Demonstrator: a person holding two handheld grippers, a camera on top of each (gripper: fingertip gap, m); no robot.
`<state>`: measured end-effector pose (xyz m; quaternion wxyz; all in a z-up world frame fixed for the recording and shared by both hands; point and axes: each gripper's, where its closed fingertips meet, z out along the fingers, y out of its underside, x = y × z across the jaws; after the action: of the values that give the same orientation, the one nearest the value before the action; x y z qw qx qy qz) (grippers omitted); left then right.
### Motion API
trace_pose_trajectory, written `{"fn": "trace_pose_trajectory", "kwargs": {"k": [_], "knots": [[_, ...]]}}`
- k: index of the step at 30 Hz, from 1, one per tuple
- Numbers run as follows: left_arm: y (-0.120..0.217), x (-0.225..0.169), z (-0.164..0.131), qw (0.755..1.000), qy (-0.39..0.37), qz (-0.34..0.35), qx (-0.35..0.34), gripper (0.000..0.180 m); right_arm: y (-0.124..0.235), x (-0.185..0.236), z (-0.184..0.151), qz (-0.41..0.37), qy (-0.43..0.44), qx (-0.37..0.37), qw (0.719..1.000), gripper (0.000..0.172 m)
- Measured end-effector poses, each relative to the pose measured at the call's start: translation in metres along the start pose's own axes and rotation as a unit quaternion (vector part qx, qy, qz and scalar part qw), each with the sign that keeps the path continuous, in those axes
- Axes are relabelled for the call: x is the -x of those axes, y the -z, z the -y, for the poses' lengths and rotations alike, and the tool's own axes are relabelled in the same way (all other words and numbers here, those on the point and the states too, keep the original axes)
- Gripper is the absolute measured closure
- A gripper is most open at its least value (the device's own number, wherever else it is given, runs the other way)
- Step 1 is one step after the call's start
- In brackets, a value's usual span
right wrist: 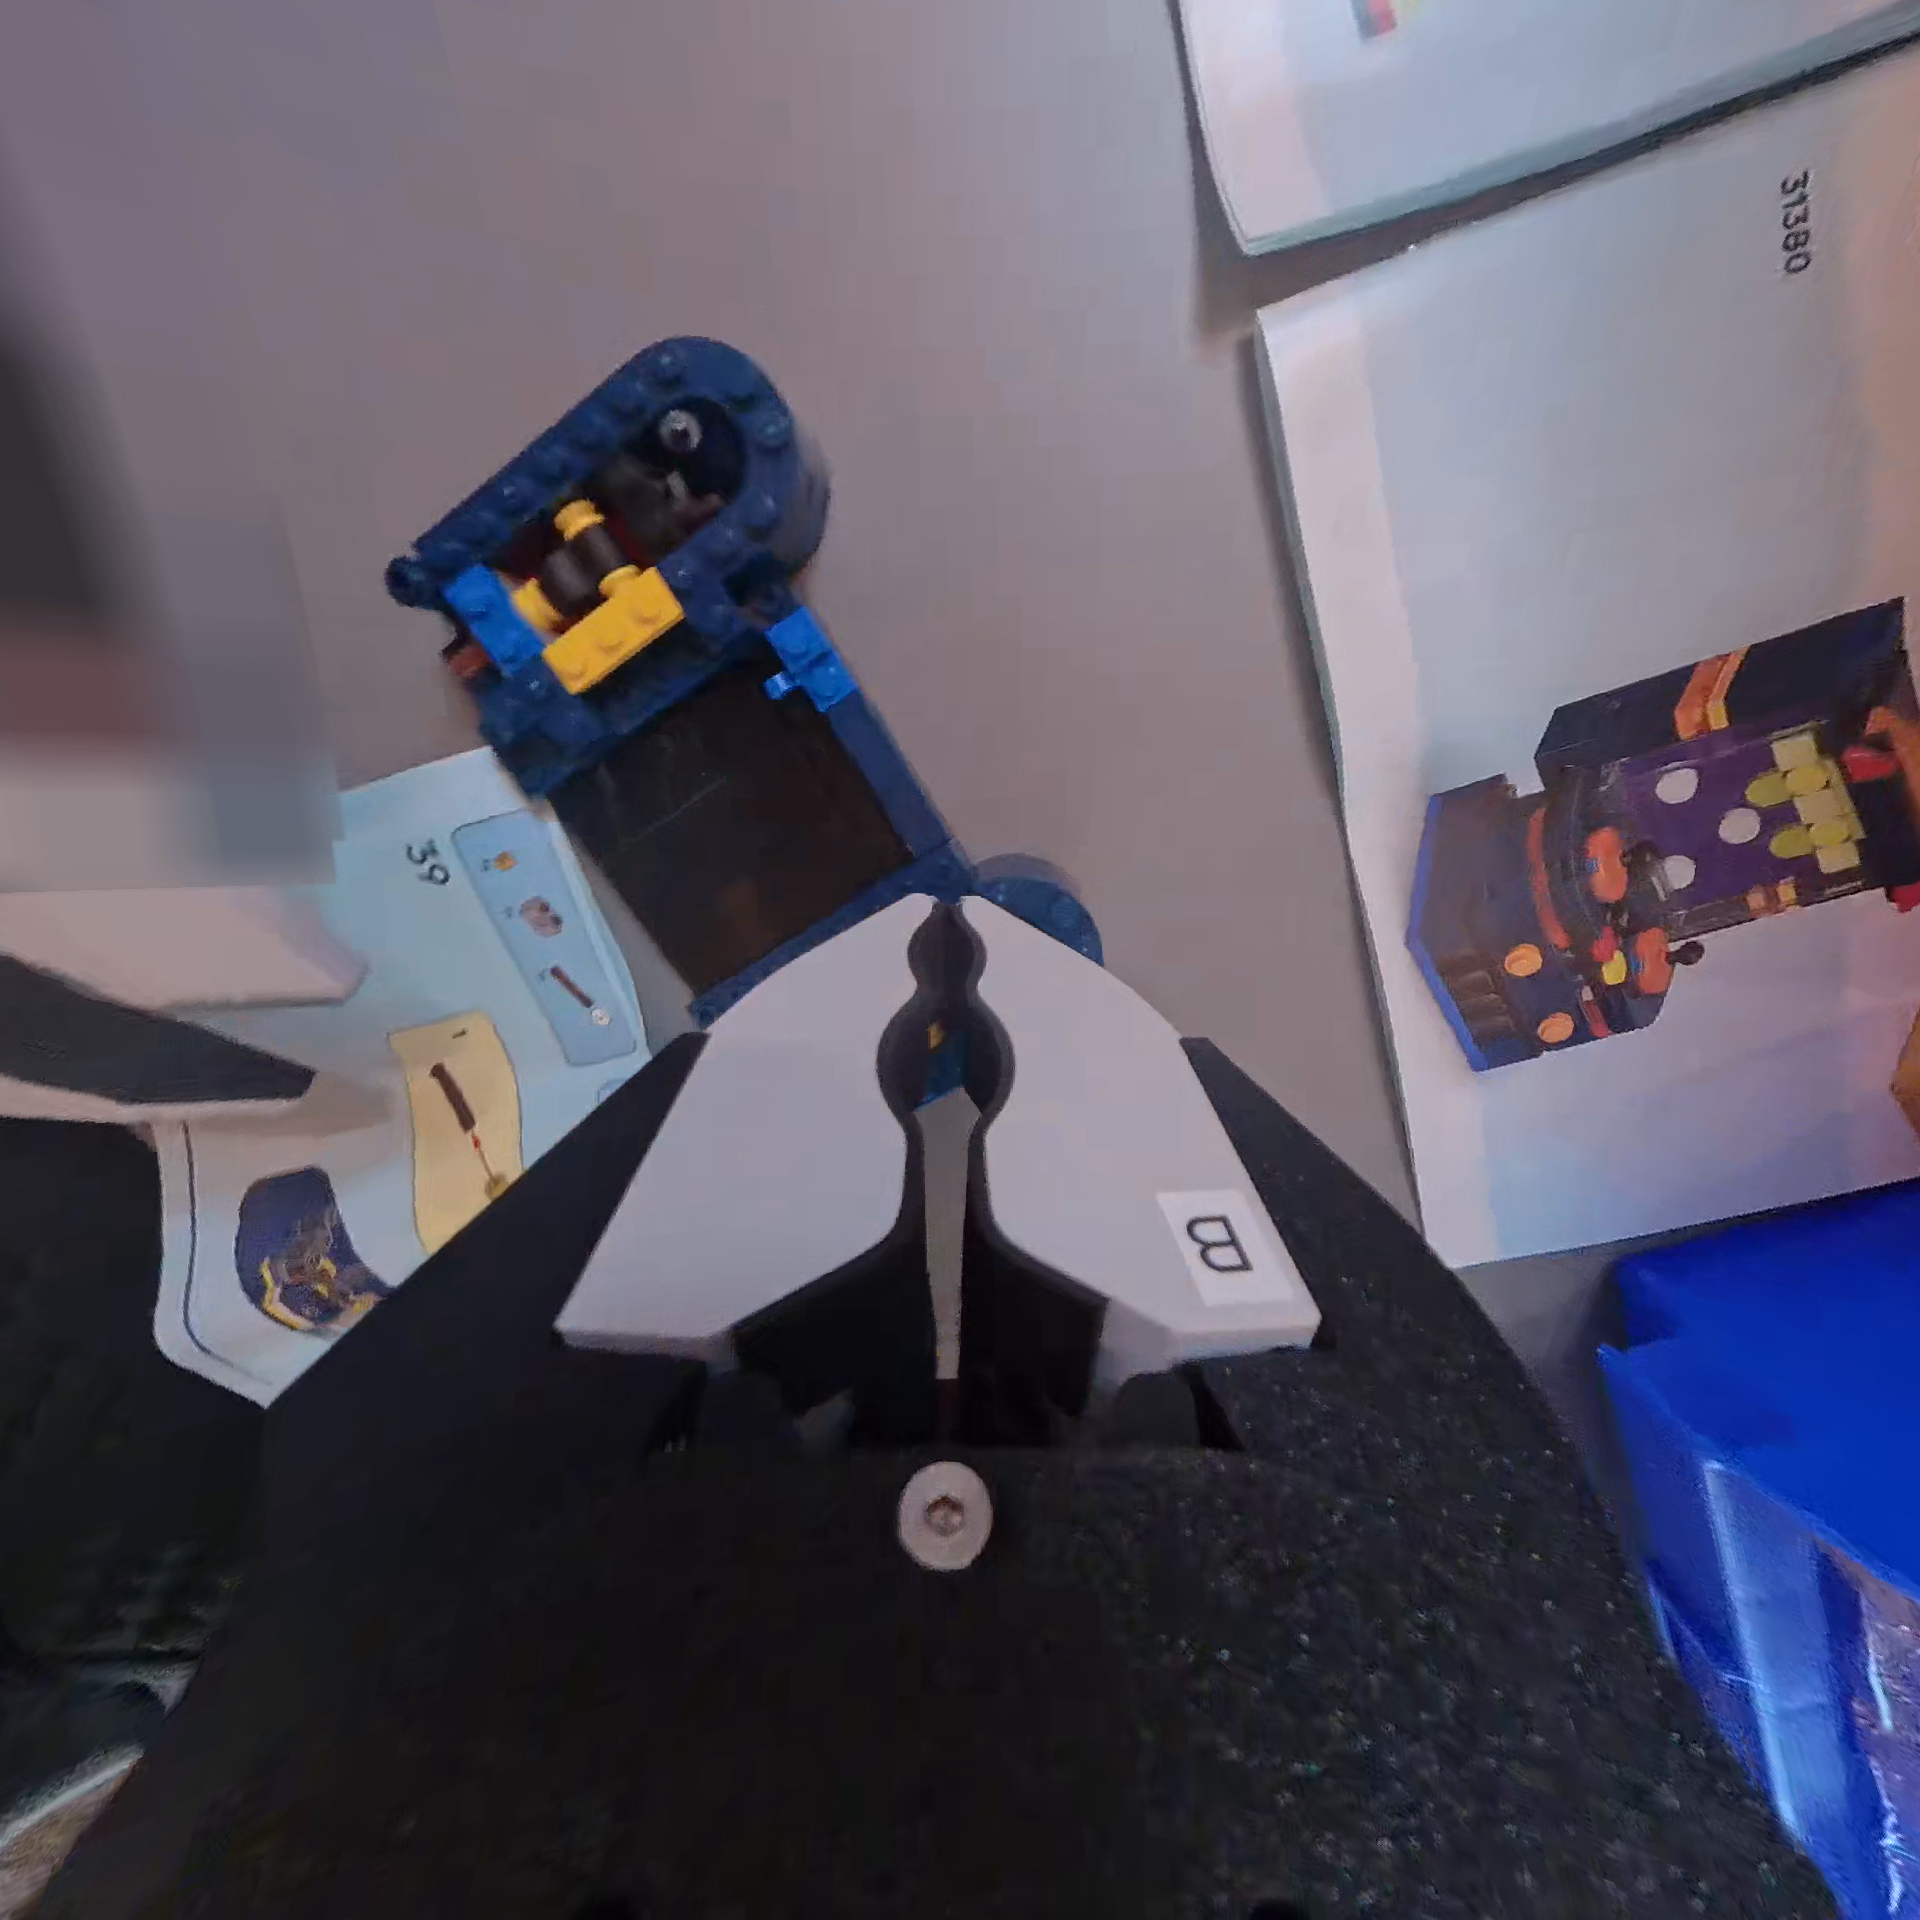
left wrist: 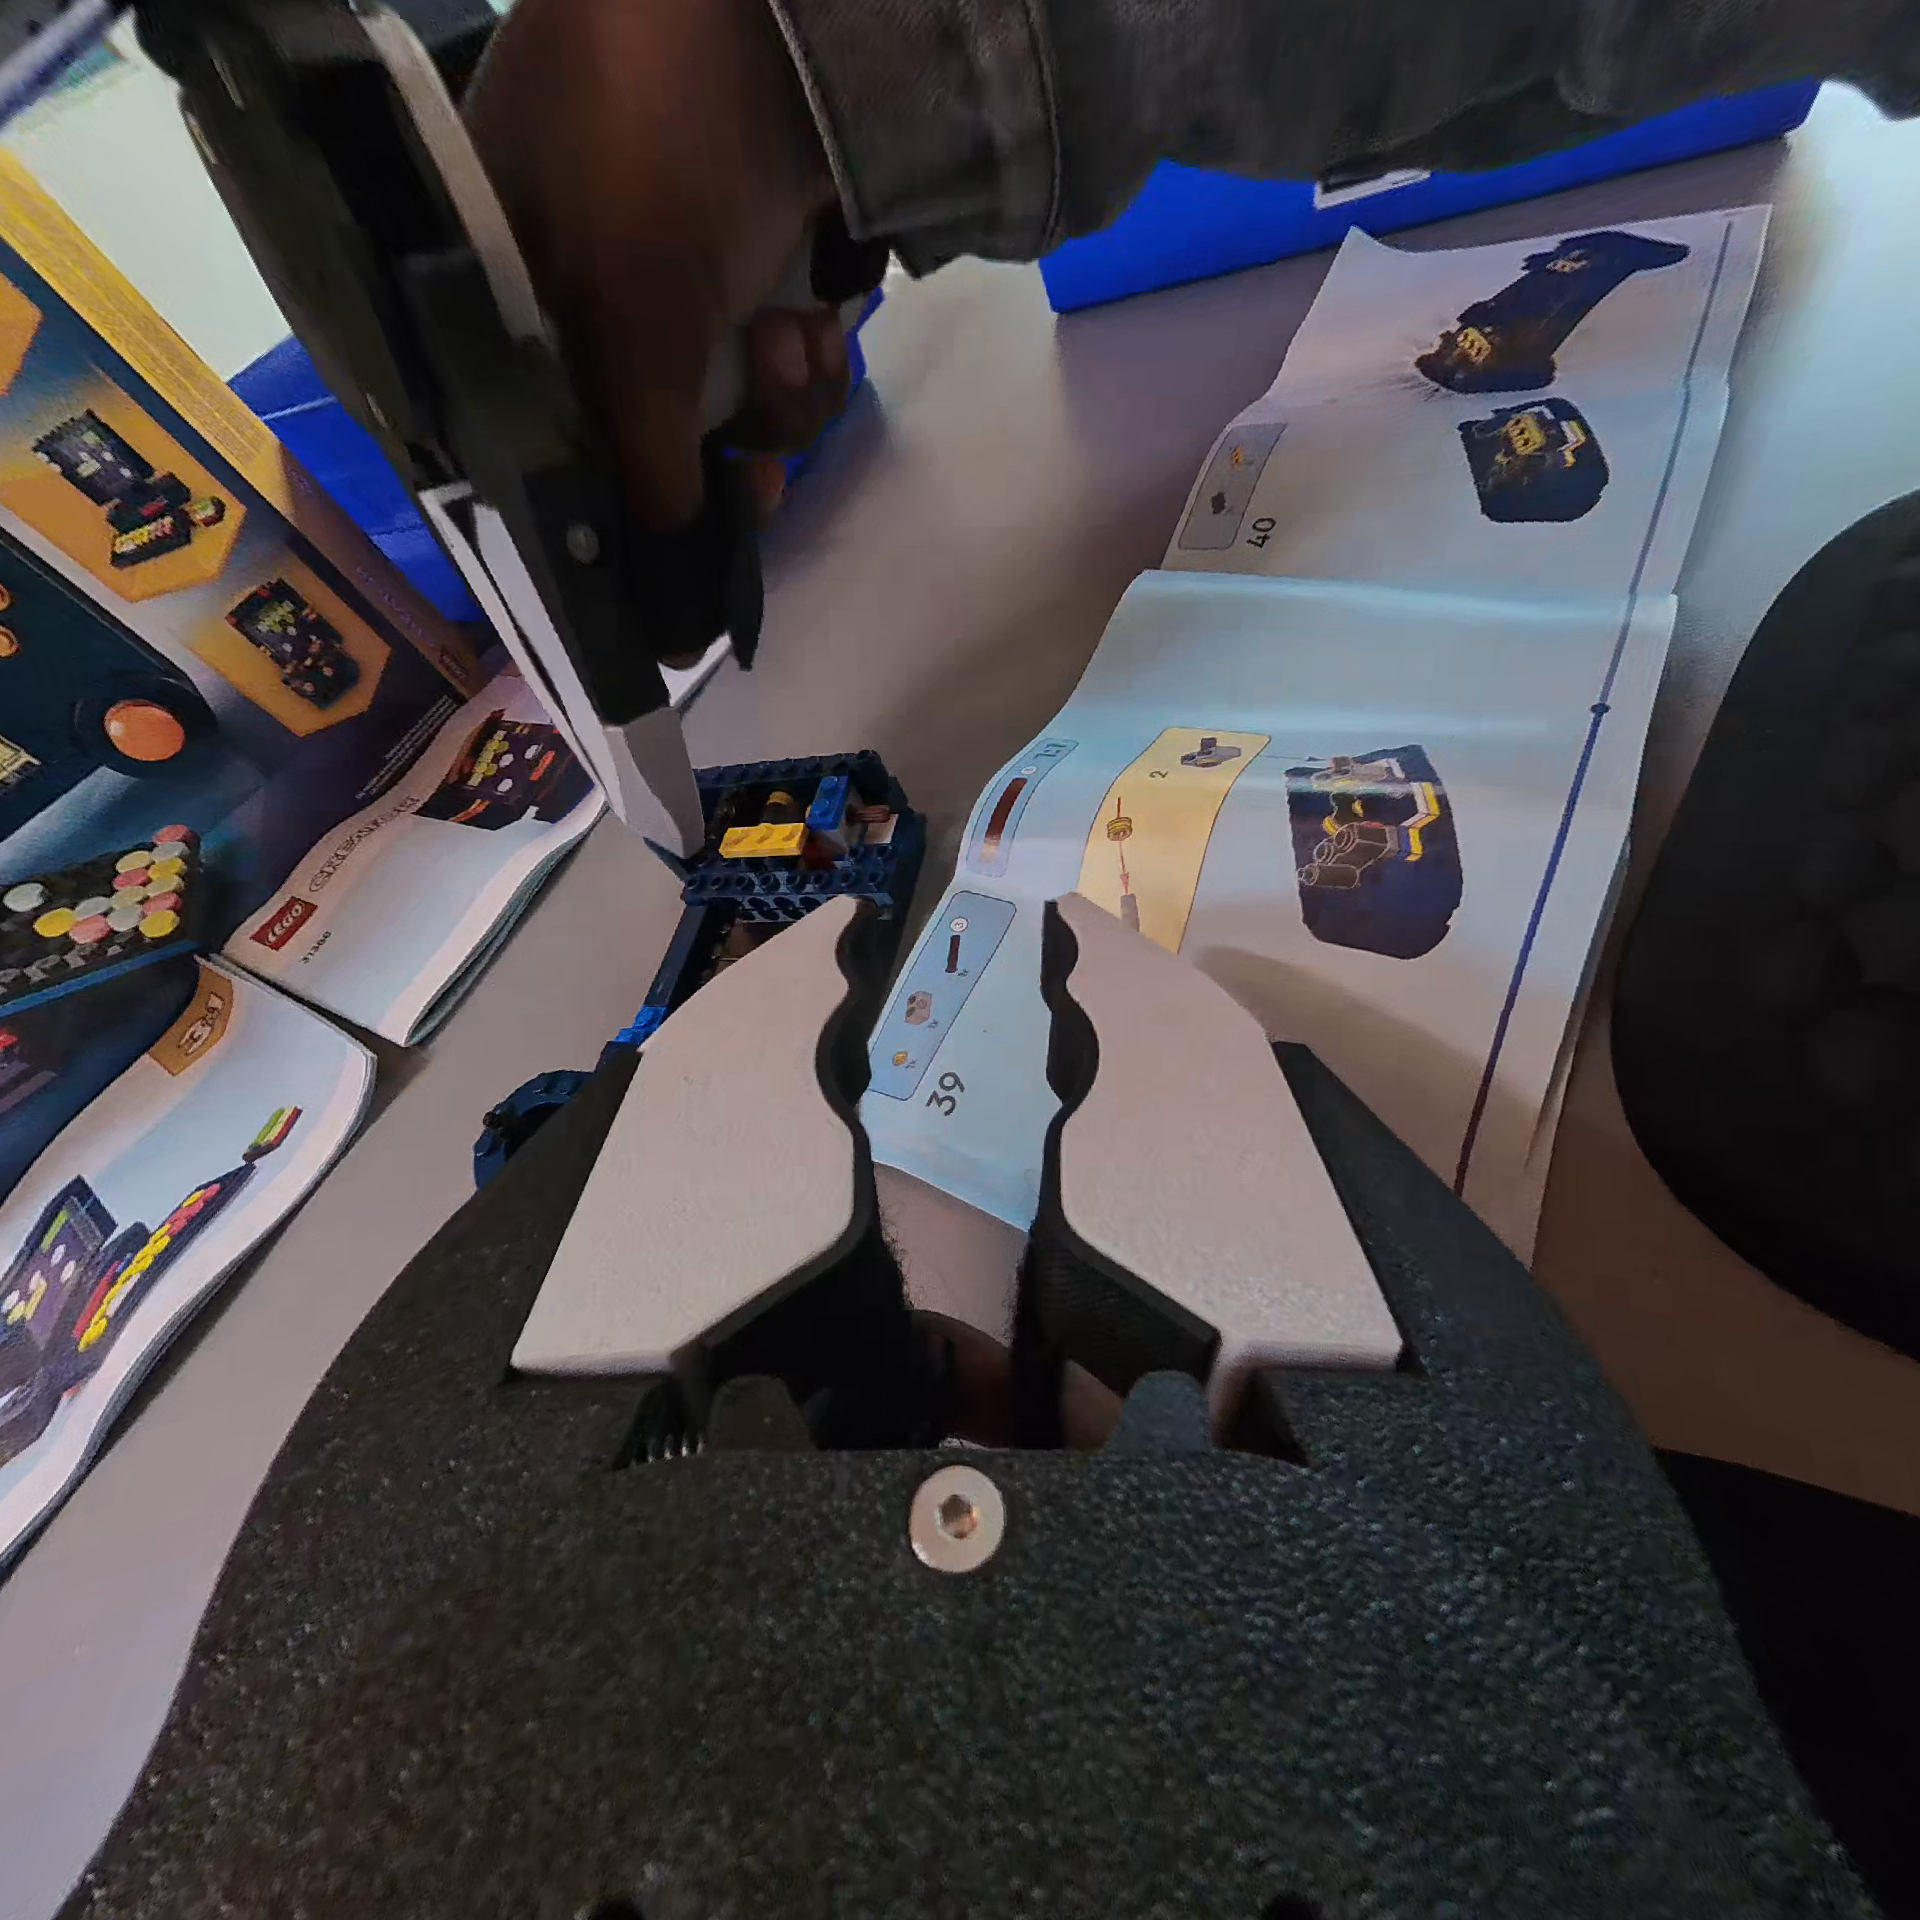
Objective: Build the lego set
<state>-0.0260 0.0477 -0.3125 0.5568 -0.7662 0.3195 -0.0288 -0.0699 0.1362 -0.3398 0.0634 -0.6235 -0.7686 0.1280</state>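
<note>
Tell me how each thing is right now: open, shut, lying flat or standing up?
Left gripper: open, nothing between its fingers, over the open booklet.
Right gripper: shut, tips at the brick model.
Brick model: part-built, lying on the table.
Open booklet: open, pages curling.
Closed booklet: shut, lying flat.
Toy box: standing, tilted.

1. The left wrist view rides low behind its own jaws, looking forward and slightly down across the table (left wrist: 997, 499), close over an open booklet (left wrist: 1351, 665).
2. The right wrist view looks steeply down onto the table from close above.
3. Both views share the dark blue brick model (left wrist: 800, 831) (right wrist: 665, 623) and the open booklet (right wrist: 457, 935).
</note>
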Motion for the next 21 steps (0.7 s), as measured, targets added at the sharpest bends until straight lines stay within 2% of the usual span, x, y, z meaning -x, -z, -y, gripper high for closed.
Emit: {"fn": "trace_pose_trajectory", "kwargs": {"k": [10, 15, 21], "knots": [[-0.0022, -0.0016, -0.0063, 0.999, -0.034, 0.009, 0.022, 0.151, -0.0069, -0.0015, -0.0023, -0.037, -0.006, 0.053, 0.998, 0.172], [-0.0015, 0.0003, -0.0044, 0.999, -0.026, 0.012, 0.019, 0.151, -0.0076, 0.0008, -0.0025, -0.038, 0.000, 0.092, 0.995, 0.172], [-0.0011, 0.0039, -0.0068, 0.999, -0.026, 0.024, 0.027, 0.152, -0.0075, 0.0009, -0.0021, -0.029, 0.004, 0.071, 0.997, 0.172]]}}
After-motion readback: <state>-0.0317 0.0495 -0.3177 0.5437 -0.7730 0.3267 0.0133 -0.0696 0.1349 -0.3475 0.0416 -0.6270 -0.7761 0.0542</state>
